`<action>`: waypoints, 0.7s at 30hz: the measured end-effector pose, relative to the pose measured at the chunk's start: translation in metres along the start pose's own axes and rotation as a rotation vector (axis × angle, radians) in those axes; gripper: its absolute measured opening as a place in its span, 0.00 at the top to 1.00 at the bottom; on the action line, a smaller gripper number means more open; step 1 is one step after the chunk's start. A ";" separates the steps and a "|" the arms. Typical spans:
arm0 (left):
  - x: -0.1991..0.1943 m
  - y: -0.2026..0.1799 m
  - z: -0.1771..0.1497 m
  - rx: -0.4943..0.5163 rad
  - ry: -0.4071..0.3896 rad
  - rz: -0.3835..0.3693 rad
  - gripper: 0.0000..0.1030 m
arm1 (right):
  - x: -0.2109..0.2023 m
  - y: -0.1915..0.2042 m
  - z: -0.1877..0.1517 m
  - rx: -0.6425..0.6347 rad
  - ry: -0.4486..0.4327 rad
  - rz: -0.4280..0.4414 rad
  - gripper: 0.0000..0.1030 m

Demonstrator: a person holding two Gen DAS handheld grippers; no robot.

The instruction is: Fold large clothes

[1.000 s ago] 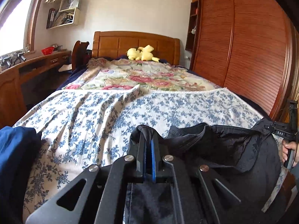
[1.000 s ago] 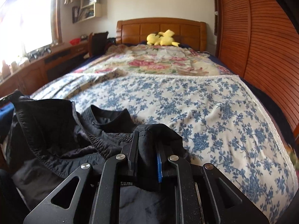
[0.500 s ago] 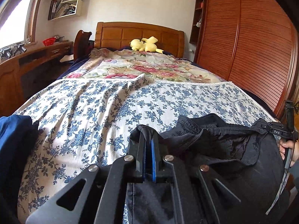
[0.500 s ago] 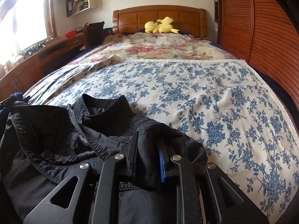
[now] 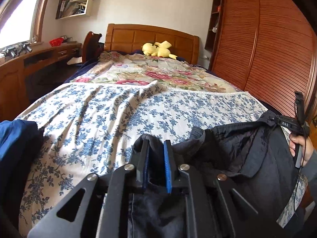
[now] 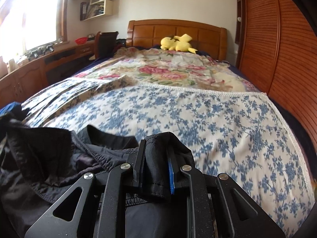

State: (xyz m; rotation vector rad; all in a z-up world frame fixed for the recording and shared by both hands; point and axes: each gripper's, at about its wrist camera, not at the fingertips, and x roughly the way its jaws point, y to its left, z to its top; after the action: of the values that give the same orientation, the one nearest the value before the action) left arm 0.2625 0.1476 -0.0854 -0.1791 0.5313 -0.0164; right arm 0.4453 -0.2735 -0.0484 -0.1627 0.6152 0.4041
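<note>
A black jacket [image 5: 247, 154] lies at the near end of a bed [image 5: 138, 115]. The left gripper [image 5: 155, 148] has just been opening, cloth loose between its jaws. The right gripper [image 6: 156, 154] clamps a jacket fold.

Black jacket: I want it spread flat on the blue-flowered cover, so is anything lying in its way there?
Nothing visible. The blue-flowered cover ahead of the black jacket shows only wrinkles and a turned-back corner. A blue garment sits off at its left edge, and the yellow plush lies far beyond it.
</note>
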 end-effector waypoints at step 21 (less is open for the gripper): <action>0.009 -0.038 -0.011 0.080 0.048 -0.137 0.68 | 0.010 -0.046 -0.007 0.129 0.039 -0.156 0.33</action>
State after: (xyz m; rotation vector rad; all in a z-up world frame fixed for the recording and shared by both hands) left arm 0.2656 0.1075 -0.0929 -0.1374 0.5644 -0.1759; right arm 0.4686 -0.3142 -0.0589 -0.0946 0.6604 0.2106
